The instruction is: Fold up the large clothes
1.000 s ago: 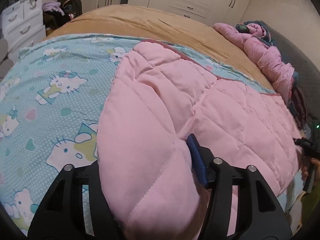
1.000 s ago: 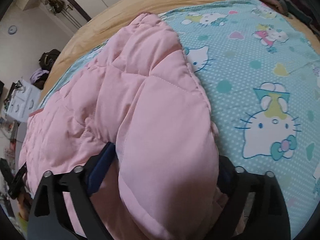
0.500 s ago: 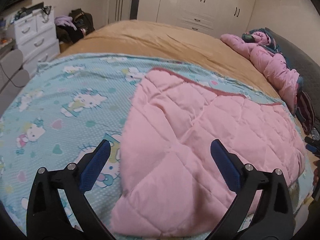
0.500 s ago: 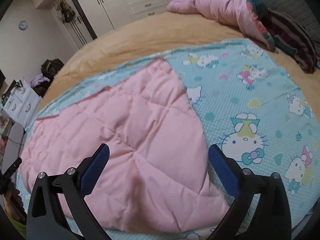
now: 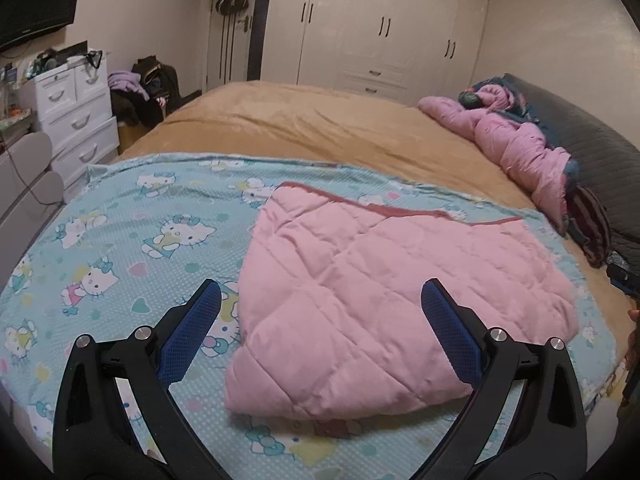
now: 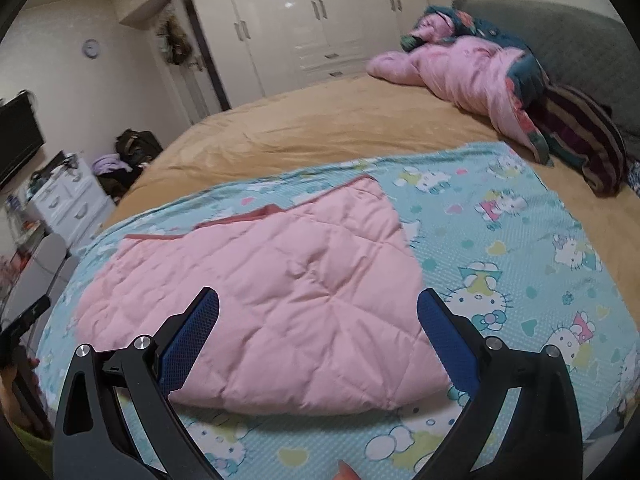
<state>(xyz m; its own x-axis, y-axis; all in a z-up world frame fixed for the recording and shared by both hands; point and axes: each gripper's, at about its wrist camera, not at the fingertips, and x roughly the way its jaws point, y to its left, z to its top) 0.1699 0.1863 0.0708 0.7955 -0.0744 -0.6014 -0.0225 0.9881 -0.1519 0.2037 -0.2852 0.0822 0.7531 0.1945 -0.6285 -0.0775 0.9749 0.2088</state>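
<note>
A pink quilted garment (image 5: pixel 384 292) lies folded flat on a light-blue cartoon-cat sheet (image 5: pixel 120 240) spread over the bed; a darker pink trim runs along its far edge. The same pink garment (image 6: pixel 280 300) fills the middle of the right wrist view. My left gripper (image 5: pixel 320 300) hovers above its near left part, jaws wide open, nothing between them. My right gripper (image 6: pixel 318 300) hangs above its near right part, also wide open and empty. Neither gripper touches the cloth.
A tan bedspread (image 5: pixel 304 128) covers the far bed. A pink padded coat (image 5: pixel 516 140) and dark striped cloth (image 6: pixel 580 136) lie by the grey headboard (image 6: pixel 560 28). White drawers (image 5: pixel 76 112) stand left, wardrobes (image 5: pixel 384 28) behind. The other gripper's tip (image 6: pixel 24 316) shows at left.
Both grippers let go of the pink garment, opened wide and rose back from it. The bunched fold they held now lies flat on the sheet.
</note>
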